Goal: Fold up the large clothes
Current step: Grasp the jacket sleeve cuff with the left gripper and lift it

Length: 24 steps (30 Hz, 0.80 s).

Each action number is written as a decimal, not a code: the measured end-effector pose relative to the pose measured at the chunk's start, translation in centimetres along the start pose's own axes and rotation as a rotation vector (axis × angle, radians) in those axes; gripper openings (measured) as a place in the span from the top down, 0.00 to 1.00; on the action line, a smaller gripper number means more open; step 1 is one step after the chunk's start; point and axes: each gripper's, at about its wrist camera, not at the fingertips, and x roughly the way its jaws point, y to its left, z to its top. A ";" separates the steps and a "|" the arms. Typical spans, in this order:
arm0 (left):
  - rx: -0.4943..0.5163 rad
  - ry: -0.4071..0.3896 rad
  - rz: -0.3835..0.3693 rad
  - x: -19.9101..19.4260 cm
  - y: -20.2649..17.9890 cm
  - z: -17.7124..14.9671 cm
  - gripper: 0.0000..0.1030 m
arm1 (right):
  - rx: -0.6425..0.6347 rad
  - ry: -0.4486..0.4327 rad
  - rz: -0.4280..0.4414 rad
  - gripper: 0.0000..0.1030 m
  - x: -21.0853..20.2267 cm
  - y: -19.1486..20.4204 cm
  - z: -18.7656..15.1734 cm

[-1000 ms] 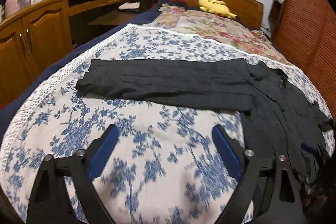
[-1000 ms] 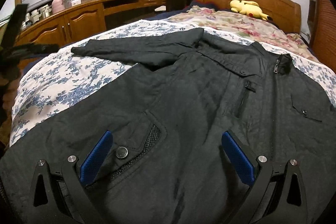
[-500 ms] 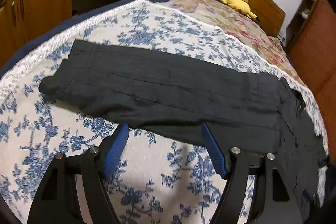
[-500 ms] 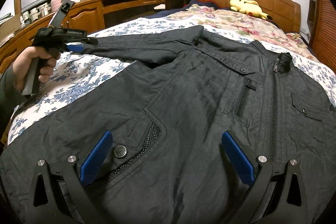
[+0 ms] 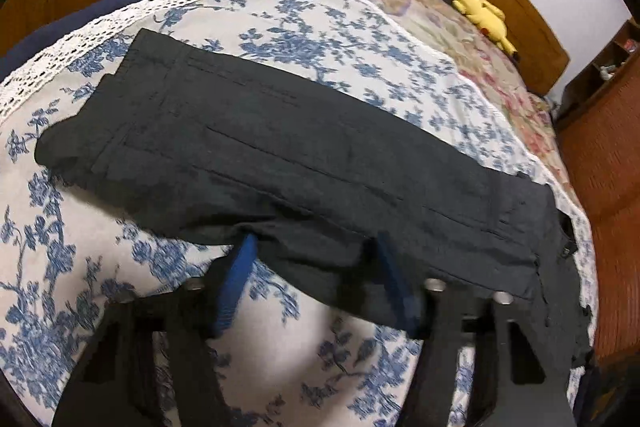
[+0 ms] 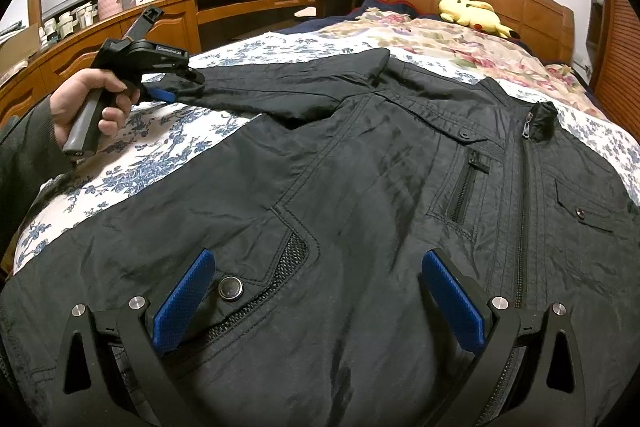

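While the black jacket (image 6: 360,187) lies front-up, zipped and spread across the bed (image 6: 168,143), I judge it light, thin, soft and a little slippery; a sleeve hem or the bottom edge looks the best hold. My left tool (image 5: 316,247) has just been closing on the near edge of the outstretched left sleeve (image 5: 280,155), cloth between its blue pads, not yet clamped. My right tool (image 6: 316,291) hangs released over the near pocket. Only the right view shows the jacket body and my left hand (image 6: 92,103); only the left view shows the sleeve's cuff end.
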 end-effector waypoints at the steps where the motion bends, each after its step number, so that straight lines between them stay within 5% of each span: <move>1: 0.005 -0.002 0.013 0.1 0.1 0.1 0.61 | 0.000 -0.001 0.000 0.00 0.0 0.0 0.0; 4: 0.025 -0.002 0.022 0.4 0.3 0.4 0.84 | 0.002 -0.007 -0.001 0.00 -0.1 0.0 -0.1; 8: 0.062 -0.017 0.012 0.1 -0.2 0.6 0.96 | 0.002 -0.008 0.000 0.00 -0.1 0.0 -0.2; 16: 0.221 -0.131 0.044 -5.2 -5.9 -0.1 0.97 | 0.028 -0.037 -0.003 0.00 -0.8 -0.5 -0.2; 24: 0.407 -0.192 -0.036 -11.8 -16.3 -3.0 0.97 | 0.051 -0.111 -0.026 0.00 -5.2 -2.3 0.3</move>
